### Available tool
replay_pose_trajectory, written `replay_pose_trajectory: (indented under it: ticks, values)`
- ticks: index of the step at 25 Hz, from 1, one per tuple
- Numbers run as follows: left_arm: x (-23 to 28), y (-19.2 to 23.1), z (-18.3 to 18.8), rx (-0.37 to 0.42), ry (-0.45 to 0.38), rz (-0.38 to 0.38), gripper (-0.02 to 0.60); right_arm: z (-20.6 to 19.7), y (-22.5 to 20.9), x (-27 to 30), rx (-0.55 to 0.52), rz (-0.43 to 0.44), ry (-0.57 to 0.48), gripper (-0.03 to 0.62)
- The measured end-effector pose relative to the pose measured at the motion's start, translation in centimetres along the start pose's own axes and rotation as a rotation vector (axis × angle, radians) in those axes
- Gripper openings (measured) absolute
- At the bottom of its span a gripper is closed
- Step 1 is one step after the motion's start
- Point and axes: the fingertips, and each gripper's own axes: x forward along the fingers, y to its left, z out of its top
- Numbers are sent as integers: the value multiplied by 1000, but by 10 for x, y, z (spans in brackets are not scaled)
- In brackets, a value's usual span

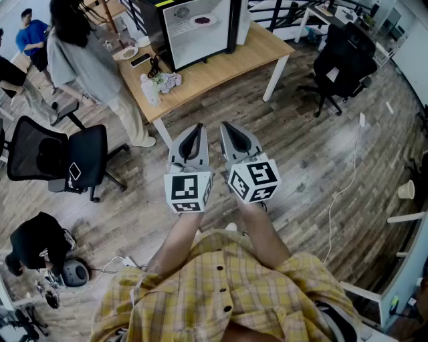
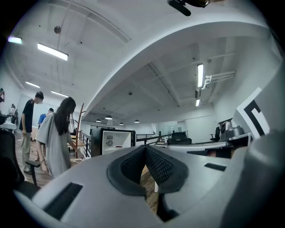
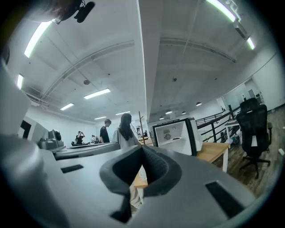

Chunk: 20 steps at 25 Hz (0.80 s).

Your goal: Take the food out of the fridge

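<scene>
Bare grey-brown plank floor (image 1: 314, 160) lies open ahead, up to the near edge of the light wooden table with white legs (image 1: 221, 63). A black mesh office chair (image 1: 60, 157) stands to the left, and a person in a grey top (image 1: 87, 60) is at the table's left end. On the table sits the small black fridge with a white inside (image 1: 200, 30), open, with a white plate of dark food (image 1: 204, 20) on its shelf, well ahead of both tongs. The left gripper (image 1: 195, 130) and right gripper (image 1: 227, 128) are held level, side by side, each with its pads pressed together and pinching nothing.

Head view looks steeply down; both gripper views face level toward the shared fridge (image 1: 197, 33).
</scene>
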Motion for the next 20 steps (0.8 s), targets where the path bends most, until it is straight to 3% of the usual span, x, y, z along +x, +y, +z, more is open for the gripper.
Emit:
replay_pose_trajectory:
  ticks: [9, 20]
  values:
    - [-2, -28, -9, -22, 21, 10, 8, -3, -15, -21, -37, 15, 30, 5]
    - [-1, -54, -40, -37, 37, 34, 7, -37, -31, -35, -28, 62, 77, 5]
